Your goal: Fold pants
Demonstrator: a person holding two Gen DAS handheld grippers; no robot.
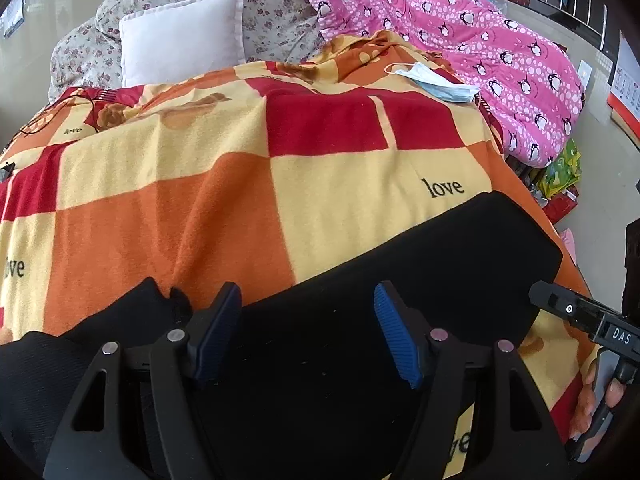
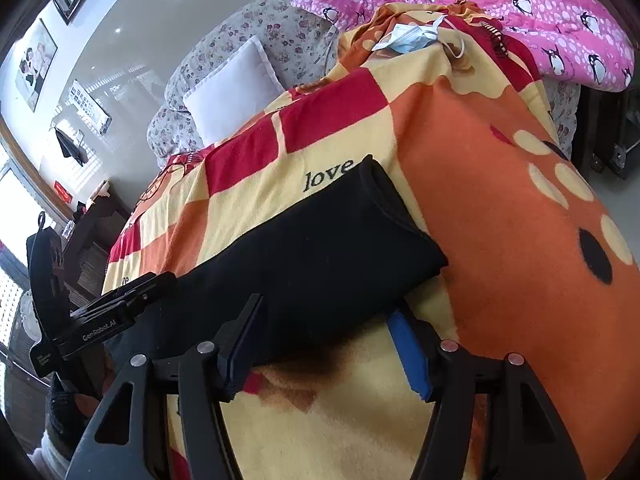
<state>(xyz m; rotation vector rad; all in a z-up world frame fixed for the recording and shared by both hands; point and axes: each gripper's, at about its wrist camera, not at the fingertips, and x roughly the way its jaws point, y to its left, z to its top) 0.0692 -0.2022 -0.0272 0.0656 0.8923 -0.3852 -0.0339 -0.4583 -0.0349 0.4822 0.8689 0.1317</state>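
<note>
From my left wrist camera, my left tongs (image 1: 308, 328) are hanging spread wide over the black pants (image 1: 400, 264), pinching nothing; the pants are lying folded across the checkered blanket (image 1: 168, 216) on the bed. From my right wrist camera, my right tongs (image 2: 324, 344) are sitting spread at the near edge of the pants (image 2: 312, 248), pads not pressing, with a face mask (image 2: 412, 38) lying farther up the blanket.

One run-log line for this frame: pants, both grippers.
pants: folded, flat on blanket | left gripper: open over pants | right gripper: open at pants' near edge, no grip
</note>
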